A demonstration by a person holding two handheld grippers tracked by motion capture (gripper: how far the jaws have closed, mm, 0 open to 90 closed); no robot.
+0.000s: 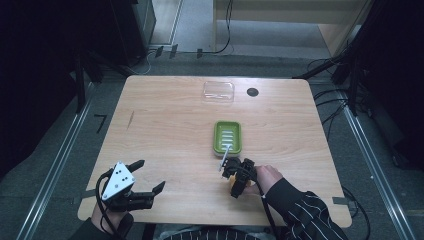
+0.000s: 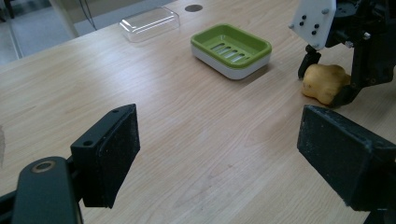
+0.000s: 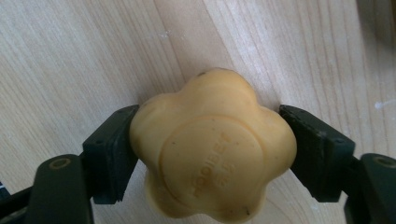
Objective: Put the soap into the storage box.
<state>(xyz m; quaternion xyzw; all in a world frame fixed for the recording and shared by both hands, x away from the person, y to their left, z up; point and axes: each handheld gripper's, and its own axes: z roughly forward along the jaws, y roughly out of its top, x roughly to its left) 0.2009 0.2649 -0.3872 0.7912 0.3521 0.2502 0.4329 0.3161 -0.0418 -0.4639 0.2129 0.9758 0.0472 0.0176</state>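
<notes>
Soap (image 3: 212, 149), a waxy yellow flower-shaped bar with a stamped face, sits pinched between the pads of my right claw (image 3: 212, 154) on the pale wood-grain surface (image 1: 165, 130), a glossy green ridged soap dish (image 1: 227, 137) just beyond, a clear plastic lid (image 1: 218, 92) farther off, my left claw (image 1: 147, 176) gaping open well apart.

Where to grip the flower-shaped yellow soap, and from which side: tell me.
Grip the yellow soap across its lobed rim, coming from above, as the right gripper does: it lies flat on the table, so only its sides give opposing faces. Its pads sit on opposite sides, near the dips between lobes, which probably helps against slipping. The left gripper is open, apart.
</notes>
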